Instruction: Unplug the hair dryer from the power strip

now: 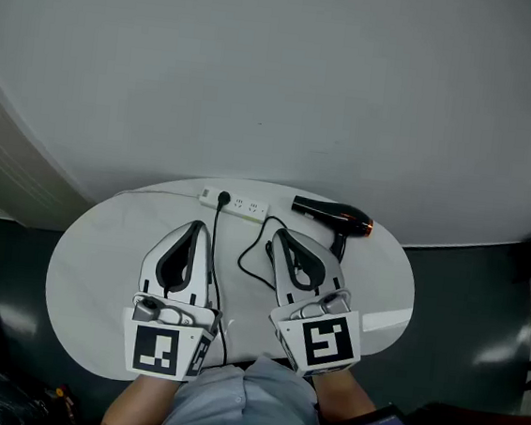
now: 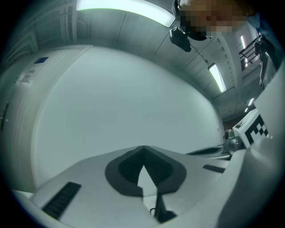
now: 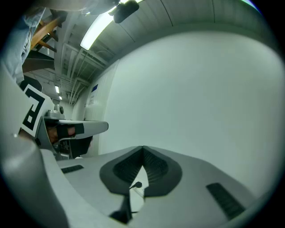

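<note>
Jaws of the left gripper (image 1: 198, 225) and the right gripper (image 1: 277, 234) are closed tip to tip, and both grippers are held side by side over the white counter (image 1: 100, 265). Beyond them, the hair dryer (image 1: 333, 217) is laid just right of the power strip (image 1: 247, 206), in which a black plug (image 1: 223, 198) is seated.
</note>
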Available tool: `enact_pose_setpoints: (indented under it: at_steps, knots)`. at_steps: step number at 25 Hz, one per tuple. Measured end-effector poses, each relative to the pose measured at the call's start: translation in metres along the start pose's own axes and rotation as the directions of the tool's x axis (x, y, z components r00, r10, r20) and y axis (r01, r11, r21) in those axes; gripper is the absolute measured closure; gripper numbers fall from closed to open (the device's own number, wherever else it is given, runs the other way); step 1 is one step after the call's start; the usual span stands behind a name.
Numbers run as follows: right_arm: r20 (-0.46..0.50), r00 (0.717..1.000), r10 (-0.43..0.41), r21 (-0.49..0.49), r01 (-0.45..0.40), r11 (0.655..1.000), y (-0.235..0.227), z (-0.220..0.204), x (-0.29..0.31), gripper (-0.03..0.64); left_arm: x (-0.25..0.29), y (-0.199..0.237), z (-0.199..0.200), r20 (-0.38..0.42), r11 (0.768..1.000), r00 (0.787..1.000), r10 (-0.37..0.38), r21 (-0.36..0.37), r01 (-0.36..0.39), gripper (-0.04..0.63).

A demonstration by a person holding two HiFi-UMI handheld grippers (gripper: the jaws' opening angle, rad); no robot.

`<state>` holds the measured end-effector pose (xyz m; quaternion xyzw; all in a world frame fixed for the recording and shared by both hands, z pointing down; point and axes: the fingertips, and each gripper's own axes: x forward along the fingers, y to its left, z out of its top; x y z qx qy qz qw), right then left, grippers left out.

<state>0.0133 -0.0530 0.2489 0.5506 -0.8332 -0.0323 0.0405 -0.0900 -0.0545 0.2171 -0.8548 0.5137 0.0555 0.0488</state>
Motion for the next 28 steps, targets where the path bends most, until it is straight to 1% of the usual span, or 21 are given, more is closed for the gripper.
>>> enact_pose_setpoints:
  at_steps: [2,5,7,10,11,14,17,20,21,24,28]
  knots:
    - [0.071,0.997,0.011,-0.025,-0.009,1.0,0.005,0.009,0.003,0.617,-0.001,0.0,0.001,0.003,1.0,1.0,-0.001,0.002,0.001,0.597]
    - [0.099,0.995,0.007,-0.018,-0.006,1.0,0.007,0.015,0.002,0.617,-0.003,-0.002,0.001,0.005,1.0,1.0,-0.008,0.003,0.008,0.597]
    - [0.083,0.997,0.004,0.0,-0.004,1.0,0.007,0.014,0.001,0.617,-0.004,-0.003,0.002,0.006,1.0,1.0,-0.012,0.004,0.012,0.597]
    - [-0.01,1.0,-0.006,-0.004,0.006,1.0,0.005,0.004,-0.002,0.617,-0.007,-0.003,0.002,0.006,1.0,1.0,-0.011,0.004,0.011,0.597]
    - [-0.02,1.0,-0.004,-0.005,0.004,1.0,0.006,0.001,-0.003,0.617,-0.008,-0.003,0.002,0.006,1.0,1.0,-0.01,0.004,0.01,0.597]
    - [-0.033,0.999,-0.004,-0.005,0.004,1.0,0.007,-0.002,-0.005,0.617,-0.01,-0.003,0.001,0.005,1.0,1.0,-0.008,0.002,0.008,0.597]
    - [-0.027,0.999,0.018,-0.007,-0.018,1.0,0.013,-0.007,-0.006,0.617,-0.012,-0.003,-0.001,0.003,1.0,1.0,-0.008,-0.001,0.008,0.597]
    - [-0.037,0.999,0.006,-0.007,-0.006,1.0,0.012,-0.004,-0.006,0.617,-0.013,-0.005,-0.001,0.003,1.0,1.0,-0.01,0.002,0.01,0.597]
    - [-0.021,1.0,0.006,-0.006,-0.006,1.0,0.012,-0.001,-0.006,0.617,-0.013,-0.006,-0.001,0.003,1.0,1.0,-0.01,0.004,0.01,0.597]
    - [0.078,0.997,0.025,-0.003,-0.024,1.0,0.015,0.011,-0.003,0.617,-0.014,-0.006,0.0,0.003,1.0,1.0,-0.009,0.007,0.009,0.597]
    - [0.108,0.994,0.035,-0.003,-0.035,0.999,0.018,0.014,-0.003,0.617,-0.015,-0.006,0.0,0.003,1.0,1.0,-0.006,0.007,0.006,0.597]
